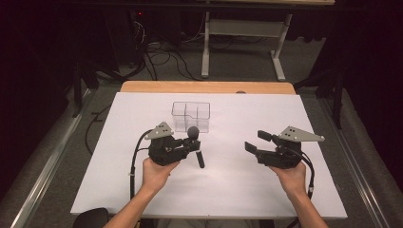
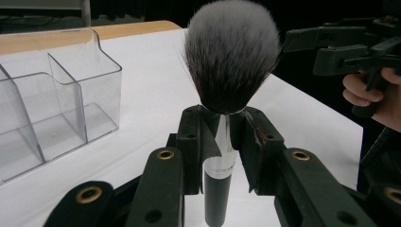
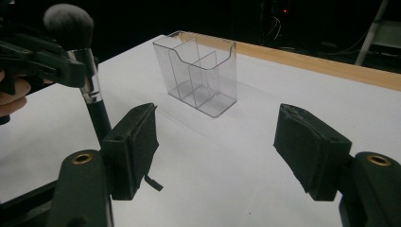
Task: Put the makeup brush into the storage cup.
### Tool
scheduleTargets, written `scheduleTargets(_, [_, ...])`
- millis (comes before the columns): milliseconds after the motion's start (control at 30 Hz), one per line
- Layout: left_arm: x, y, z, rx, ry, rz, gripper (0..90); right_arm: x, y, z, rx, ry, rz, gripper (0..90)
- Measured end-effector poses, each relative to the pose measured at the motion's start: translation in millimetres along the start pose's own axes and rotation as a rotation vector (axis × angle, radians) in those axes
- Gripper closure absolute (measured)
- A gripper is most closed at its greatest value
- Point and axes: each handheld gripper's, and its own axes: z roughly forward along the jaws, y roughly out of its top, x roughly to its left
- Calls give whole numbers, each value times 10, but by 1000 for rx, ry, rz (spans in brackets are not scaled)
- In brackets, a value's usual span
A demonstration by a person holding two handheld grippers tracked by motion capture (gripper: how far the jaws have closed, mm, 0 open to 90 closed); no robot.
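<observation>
Left gripper [image 2: 222, 142] pinching brush [image 2: 230, 56] (upright) | right gripper [image 3: 222, 146] spread | white table [image 1: 266, 190] | dark room

White sheet [image 1: 285, 190] over the table, wooden table edge [image 1: 204, 87] behind, grey desk frame [image 1: 205, 47], tangled floor cables [image 1: 157, 57]

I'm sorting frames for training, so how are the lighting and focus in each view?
High view: white table bright, surroundings dark, everything small but legible. Left gripper view: makeup brush bristles sharp, clear organizer shows faint glare on its walls. Right gripper view: near jaws soft, organizer crisp.
</observation>
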Motion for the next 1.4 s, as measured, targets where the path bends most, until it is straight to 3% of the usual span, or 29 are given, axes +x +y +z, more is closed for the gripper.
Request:
scheduleTargets(267, [15,15,-52,-11,9,-3,706,-74,-39,-33,-9,8,10,326])
scheduleTargets(433, [44,16,-54,-4,17,2,706,-225,-93,-122,-30,12,48,332])
scheduleTargets(667, [75,27,-85,-7,36,-7,706,-442,-222,-240,-42,-51,85,345])
scheduleTargets(833, [48,36,-141,-1,54,18,706,-475,-263,-325,-56,-99,72,354])
scheduleTargets(933, [80,45,-166,2,59,9,706,-487,-293,-384,-84,-118,65,354])
scheduleTargets(1067, [131,80,-170,1,72,9,706,-559,-336,-365,-66,-159,55,350])
scheduleTargets(1233, [142,140,-204,0,91,16,706,-596,-490,-318,-42,-173,55,346])
scheduleTargets(1400, [174,241,-277,-35,112,10,706,-622,-570,-328,-52,-198,69,340])
